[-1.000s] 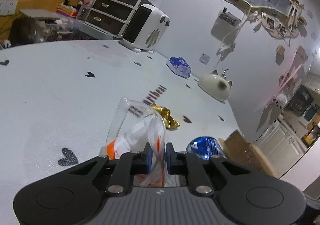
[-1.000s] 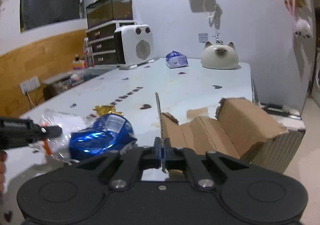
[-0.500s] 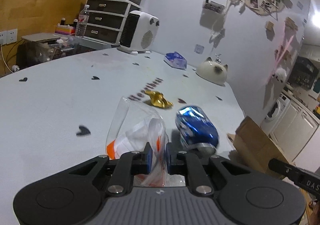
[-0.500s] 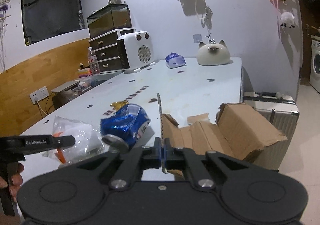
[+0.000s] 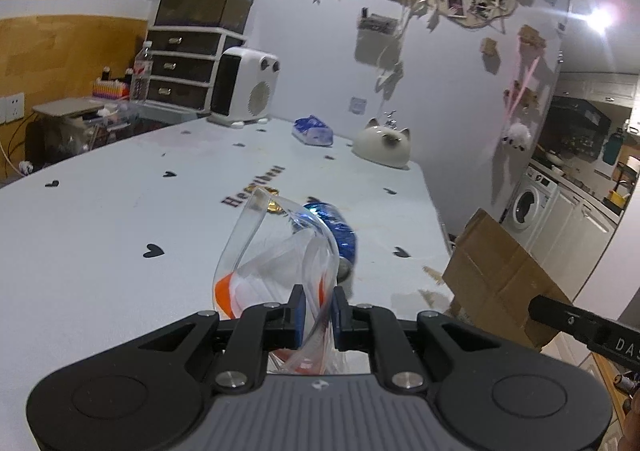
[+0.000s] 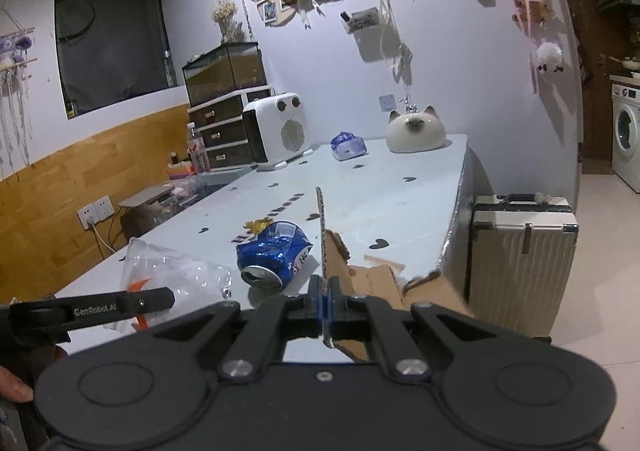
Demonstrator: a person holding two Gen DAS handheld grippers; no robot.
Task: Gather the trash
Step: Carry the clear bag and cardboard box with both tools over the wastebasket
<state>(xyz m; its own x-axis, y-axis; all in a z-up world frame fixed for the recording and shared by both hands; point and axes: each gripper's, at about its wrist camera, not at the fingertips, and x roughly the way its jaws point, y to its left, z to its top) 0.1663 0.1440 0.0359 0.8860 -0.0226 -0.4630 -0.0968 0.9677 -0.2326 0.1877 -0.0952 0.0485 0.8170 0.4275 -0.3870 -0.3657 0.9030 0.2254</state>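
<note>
- Pale blue tabletop (image 5: 100, 235) with small black hearts runs back to the wall; its near right edge drops off beside a white suitcase (image 6: 524, 251) on the floor.
- Most open room lies on the left half of the table, between the trash near the front and the white heater (image 6: 278, 131), the blue tissue pack (image 6: 348, 145) and the cat-shaped ornament (image 6: 416, 129) lined up far back.
- Left gripper (image 5: 318, 309) has its fingers drawn narrow onto a fold of a clear plastic bag (image 5: 280, 247); the bag's mouth stands open in a loop above the fingers.
- Inside that bag sit white crumpled material and something orange; I cannot tell what they are.
- From the right wrist view the bag (image 6: 176, 275) rests on the table near the front left edge, with the left gripper's arm across it.
- Right gripper (image 6: 324, 301) is pinched tight on the upright flap of a torn cardboard box (image 6: 380, 283), which hangs at the table's right edge; in the left wrist view the box (image 5: 500, 271) sits off the corner, well apart from the bag.
- What the box holds cannot be seen.
- Crushed blue can (image 6: 276, 255) lies on its side between bag and box, open end toward the front, just beside the flap.
- Gold wrapper (image 6: 258, 227) lies just behind the can, touching or nearly touching it.
</note>
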